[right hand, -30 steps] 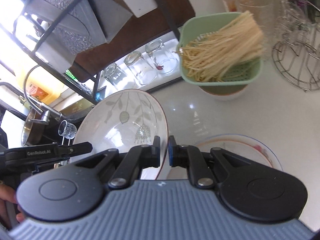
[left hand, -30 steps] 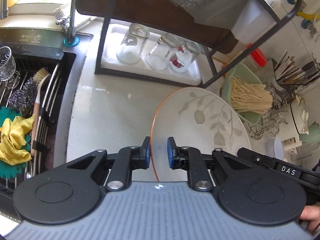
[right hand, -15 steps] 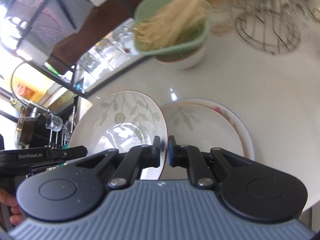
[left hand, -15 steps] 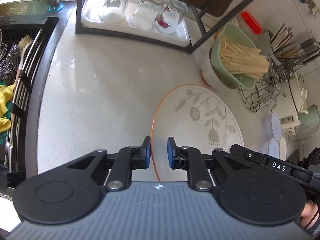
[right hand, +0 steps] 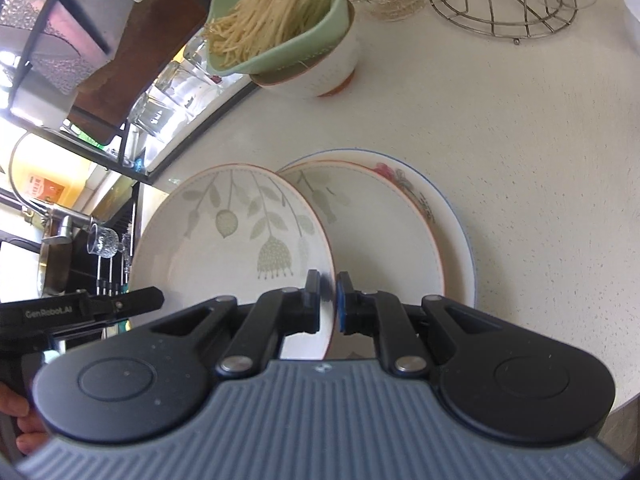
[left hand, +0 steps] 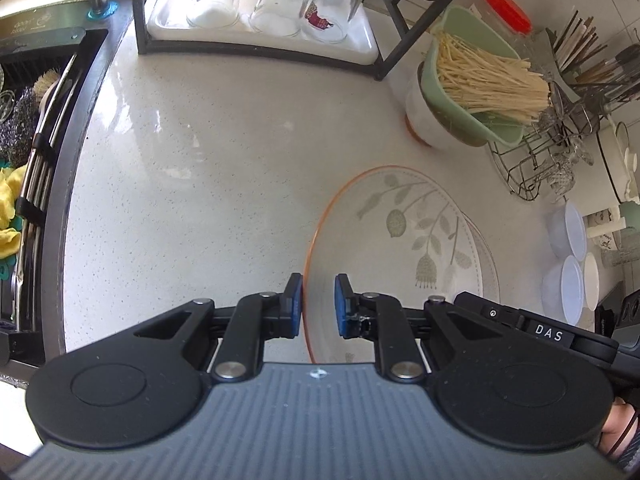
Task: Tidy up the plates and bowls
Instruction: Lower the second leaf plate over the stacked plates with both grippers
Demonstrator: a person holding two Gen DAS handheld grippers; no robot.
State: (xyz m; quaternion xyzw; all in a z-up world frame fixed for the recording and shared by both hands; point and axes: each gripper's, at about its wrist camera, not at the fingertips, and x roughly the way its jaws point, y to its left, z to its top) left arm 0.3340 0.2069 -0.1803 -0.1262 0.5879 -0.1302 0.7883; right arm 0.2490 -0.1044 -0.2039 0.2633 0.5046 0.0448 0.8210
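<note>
Leaf plate [left hand: 404, 240] gripped by both grippers, tilted above the worktop [left hand: 208, 152]. Left gripper [left hand: 318, 306]: jaws clamped on the plate's orange rim — rim running between the blue pads, plate face spreading ahead and right of the jaws. Right gripper [right hand: 328, 302]: jaws nearly together, clamped on the opposite rim of the same plate [right hand: 236, 240], its face ahead and left of the jaws. Stack of two plates [right hand: 384, 224] flat on the worktop just ahead and right of the right jaws, partly overlapped by the held plate. Well ahead of both jaws — white bowl [right hand: 324, 72] carrying a green strainer [left hand: 476, 80] of noodles. Upturned glasses [left hand: 276, 0] far ahead of the left jaws.
</note>
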